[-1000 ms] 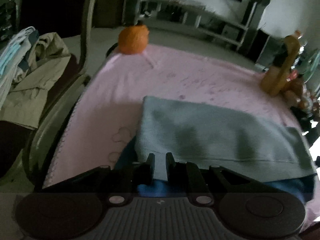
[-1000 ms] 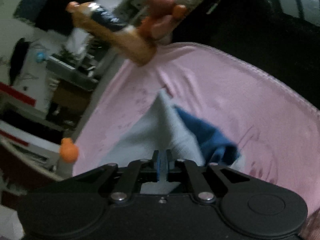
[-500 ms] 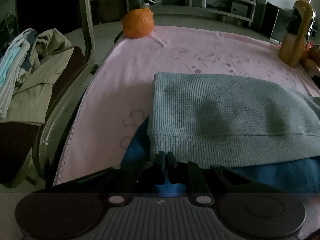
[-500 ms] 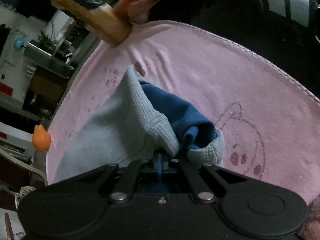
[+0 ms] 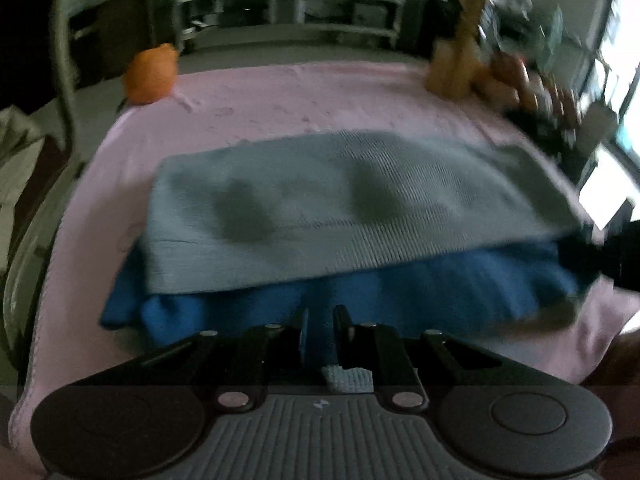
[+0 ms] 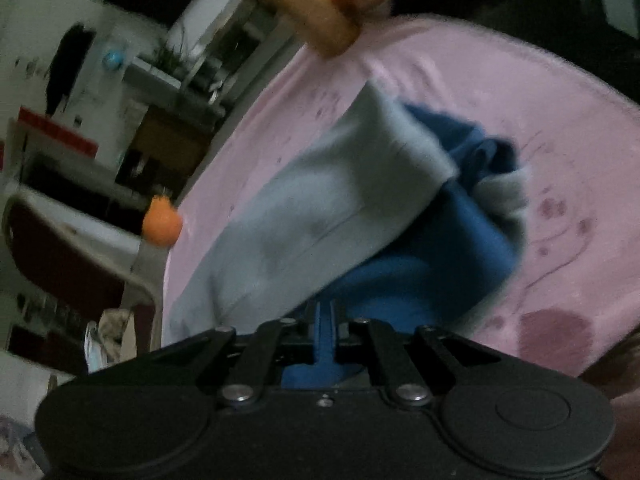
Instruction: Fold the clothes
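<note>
A two-layer knit garment lies on the pink cloth [image 5: 280, 92], with a grey layer [image 5: 340, 200] on top and a blue layer [image 5: 420, 296] showing beneath its near edge. My left gripper [image 5: 322, 320] is at the near edge, shut on the garment, with blue fabric between its fingers and a grey ribbed hem behind them. In the right wrist view the garment [image 6: 320, 208] runs away to the left, its blue end bunched [image 6: 472, 200]. My right gripper [image 6: 325, 312] is shut on the blue fabric at that end. Both views are motion-blurred.
An orange round object [image 5: 151, 74] sits at the far left corner of the pink cloth. A brown toy figure [image 5: 460, 64] stands at the far right with small items beside it. A chair frame [image 5: 64, 60] with piled clothes stands left of the table. Shelves line the back wall.
The left gripper has drawn back and its fingers stand a little wider than half a second ago. More blue shows under the grey layer. The right gripper has drawn back with the garment's bunched end.
</note>
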